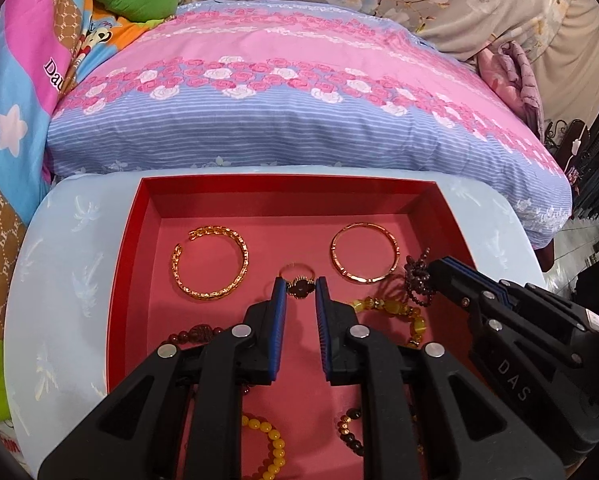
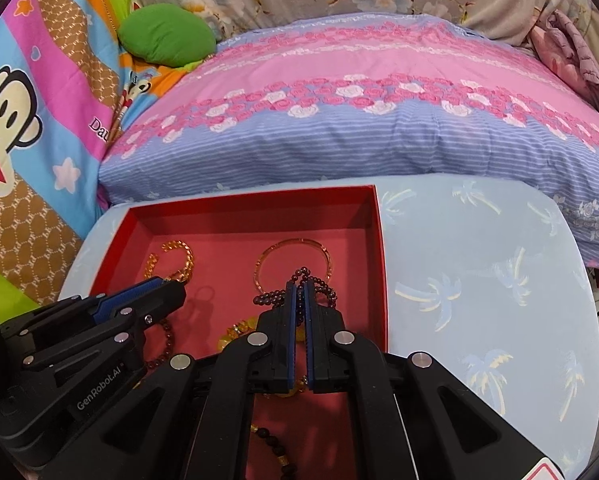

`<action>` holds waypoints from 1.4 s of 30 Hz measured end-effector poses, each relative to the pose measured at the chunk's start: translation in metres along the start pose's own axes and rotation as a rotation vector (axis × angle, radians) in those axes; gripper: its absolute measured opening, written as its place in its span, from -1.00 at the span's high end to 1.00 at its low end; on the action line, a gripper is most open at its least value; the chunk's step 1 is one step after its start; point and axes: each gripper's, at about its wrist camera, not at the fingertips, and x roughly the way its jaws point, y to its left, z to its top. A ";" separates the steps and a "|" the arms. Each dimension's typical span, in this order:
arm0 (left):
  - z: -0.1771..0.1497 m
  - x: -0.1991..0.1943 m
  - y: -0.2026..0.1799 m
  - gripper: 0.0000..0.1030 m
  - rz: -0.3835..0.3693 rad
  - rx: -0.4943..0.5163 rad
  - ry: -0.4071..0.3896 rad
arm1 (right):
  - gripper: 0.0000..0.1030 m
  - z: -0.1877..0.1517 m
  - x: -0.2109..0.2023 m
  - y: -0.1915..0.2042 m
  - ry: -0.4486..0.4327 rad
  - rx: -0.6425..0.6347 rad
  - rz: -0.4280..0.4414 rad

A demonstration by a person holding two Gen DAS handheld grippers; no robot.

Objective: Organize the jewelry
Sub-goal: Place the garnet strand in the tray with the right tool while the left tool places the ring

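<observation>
step: both grippers are carrying pieces over the red box [image 1: 139, 216] | left gripper [image 1: 301, 286] is pinching a small gold ring [image 1: 297, 280] with dark round face | right gripper [image 2: 300, 292] is clamping a dark beaded bracelet [image 2: 319, 286], strand dangling | next: likely setting each down beside the gold bangles [image 1: 365, 252] on matte pink lining

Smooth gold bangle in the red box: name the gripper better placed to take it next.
Right, probably. The right gripper has its tips at the bangle rim, but it is shut on the dark bead bracelet and must drop that first. The left gripper holds the ring, farther away.
</observation>
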 end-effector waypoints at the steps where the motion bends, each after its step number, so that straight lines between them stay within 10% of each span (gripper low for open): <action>1: -0.001 0.001 0.000 0.71 0.005 -0.002 -0.002 | 0.92 -0.001 0.000 0.000 0.000 0.003 -0.003; 7: -0.004 0.001 0.000 0.33 0.031 -0.009 -0.013 | 0.68 -0.003 -0.009 0.003 -0.034 -0.013 -0.016; 42: -0.084 -0.122 -0.022 0.28 0.024 0.034 -0.106 | 0.49 -0.095 -0.137 0.018 -0.095 -0.032 0.033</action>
